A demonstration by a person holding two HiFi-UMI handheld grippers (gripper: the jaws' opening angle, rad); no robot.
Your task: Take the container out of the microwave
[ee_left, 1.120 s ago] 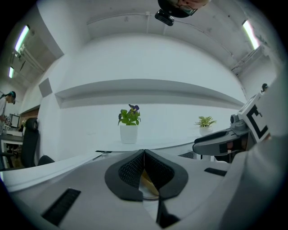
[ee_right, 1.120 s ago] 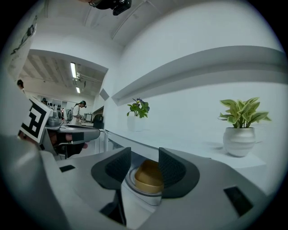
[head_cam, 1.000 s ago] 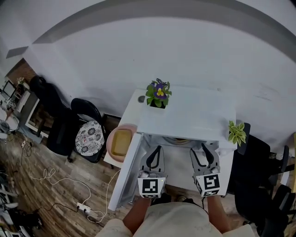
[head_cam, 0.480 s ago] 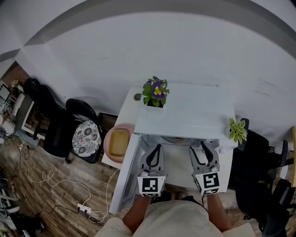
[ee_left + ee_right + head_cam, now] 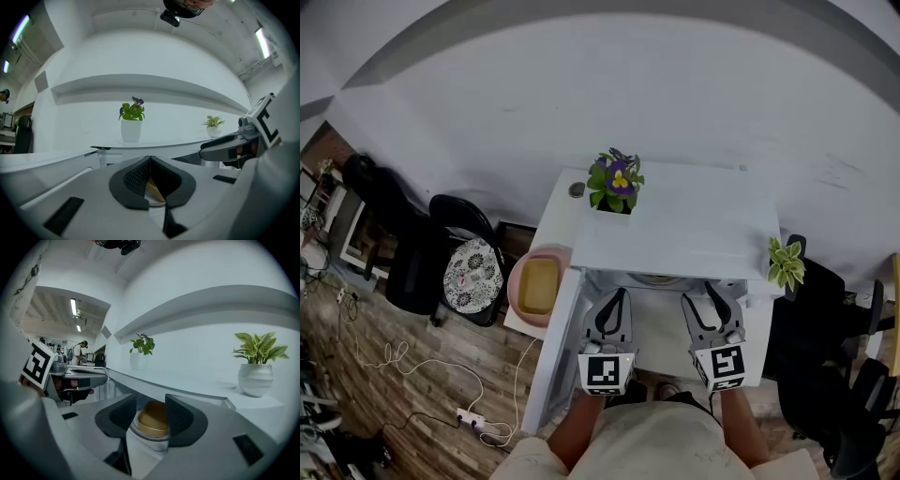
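White smooth wall behind. Boxy white microwave [image 5: 675, 230], flat top, door [image 5: 551, 347] swung open at 7 o'clock. Flowering pot plant [image 5: 615, 183] at its 11 o'clock corner. Inside, a round tan container [image 5: 151, 420] sits on a glass turntable [image 5: 149, 438]; contents not visible. Right gripper [image 5: 150, 404] fingers spread, container showing between them, further in. Left gripper [image 5: 150, 161] ribbed black fingers closed tip to tip, empty.
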